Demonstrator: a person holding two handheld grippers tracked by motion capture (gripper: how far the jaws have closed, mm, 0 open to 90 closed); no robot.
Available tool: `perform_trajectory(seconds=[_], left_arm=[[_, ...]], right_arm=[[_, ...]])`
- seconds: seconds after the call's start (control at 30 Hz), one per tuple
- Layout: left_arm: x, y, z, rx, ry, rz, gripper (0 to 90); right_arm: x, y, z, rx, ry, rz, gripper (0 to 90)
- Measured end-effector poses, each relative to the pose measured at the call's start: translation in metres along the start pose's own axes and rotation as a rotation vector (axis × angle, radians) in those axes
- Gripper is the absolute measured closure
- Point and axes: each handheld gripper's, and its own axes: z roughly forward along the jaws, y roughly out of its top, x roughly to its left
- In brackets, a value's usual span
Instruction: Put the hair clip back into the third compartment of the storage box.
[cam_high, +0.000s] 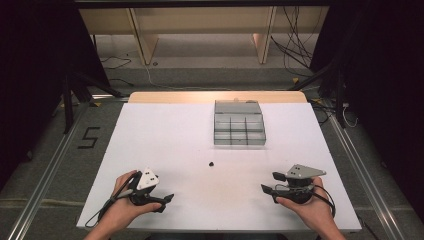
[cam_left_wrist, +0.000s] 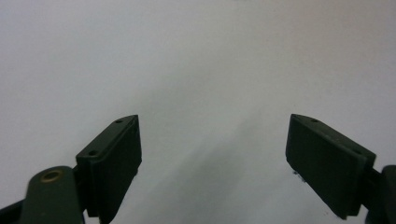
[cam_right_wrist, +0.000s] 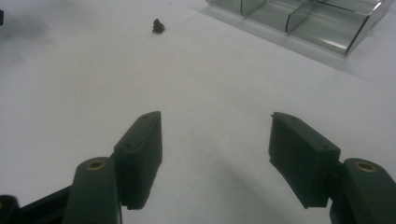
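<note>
High view puts both my grippers low on the white table (cam_high: 150, 130), one in each hand near my edge: the left gripper (cam_high: 167, 198) at the left, the right gripper (cam_high: 266, 183) at the right, their tips turned toward each other. Both sets of fingers stand apart and hold nothing; the left gripper view has its fingers (cam_left_wrist: 112, 158) spread over bare white surface. Between the grippers and farther from me lies a small dark lump of a part (cam_high: 211, 163), too small to tell any long axis. Beyond it sits a clear plastic compartment box (cam_high: 239, 124), well apart from the part. In the right gripper view the part (cam_right_wrist: 158, 25) lies ahead and left of my open right gripper (cam_right_wrist: 215, 154), so I judge that hand better lined up to reach it.
</note>
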Motion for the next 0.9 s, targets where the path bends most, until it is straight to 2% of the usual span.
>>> perform_trajectory(seconds=[0.5,0.87,0.9], left_arm=[[-0.001,0.001,0.001,0.001,-0.007,0.014,16.6],[-0.003,0.003,0.002,-0.002,-0.012,0.022,16.6],[-0.003,0.003,0.002,-0.002,-0.013,0.022,16.6]], right_arm=[[0.006,0.011,0.01,-0.039,0.024,-0.026,32.6],[0.016,0.025,0.033,-0.028,0.043,-0.066,32.7],[0.018,0.028,0.038,-0.02,0.038,-0.084,32.9]])
